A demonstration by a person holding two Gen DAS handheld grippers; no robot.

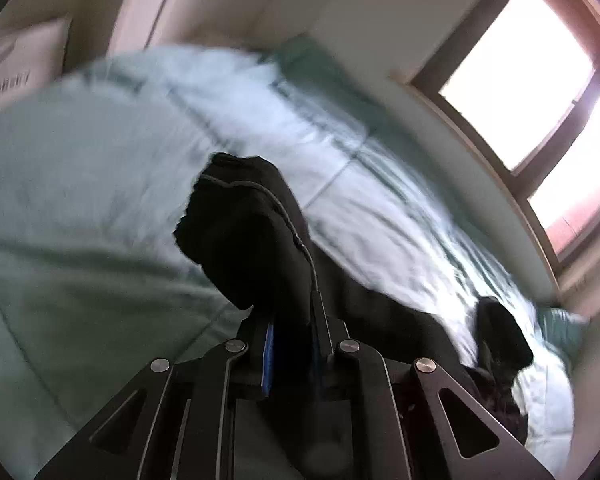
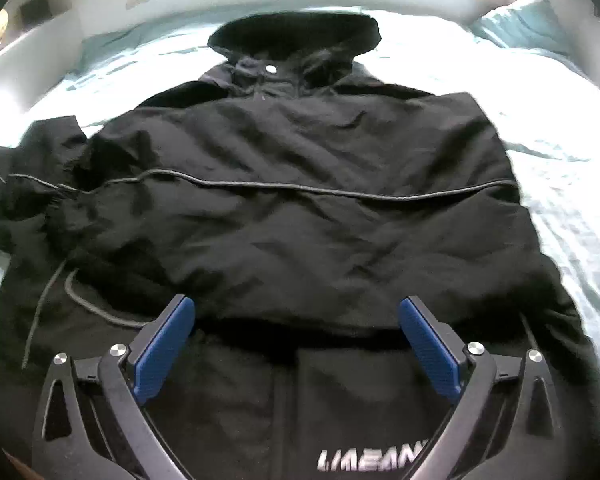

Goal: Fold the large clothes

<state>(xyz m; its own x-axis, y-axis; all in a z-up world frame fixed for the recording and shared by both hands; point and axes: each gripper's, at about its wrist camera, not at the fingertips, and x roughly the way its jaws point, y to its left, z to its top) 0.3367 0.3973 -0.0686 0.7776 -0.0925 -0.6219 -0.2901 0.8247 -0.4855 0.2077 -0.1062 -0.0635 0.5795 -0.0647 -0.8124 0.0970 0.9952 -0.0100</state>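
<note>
On the bed [image 2: 560, 168] we see a black jacket [image 2: 300, 200] spread flat, our left gripper [image 1: 292, 312] clamped on a lifted fold of it, our right gripper [image 2: 296, 316] wide apart above its hem.

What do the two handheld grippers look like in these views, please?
Both the left gripper and the right gripper have black angular linkage arms with triangular cutouts, round silver pivot bolts and ribbed blue finger pads. No hands or sleeves are visible.
</note>
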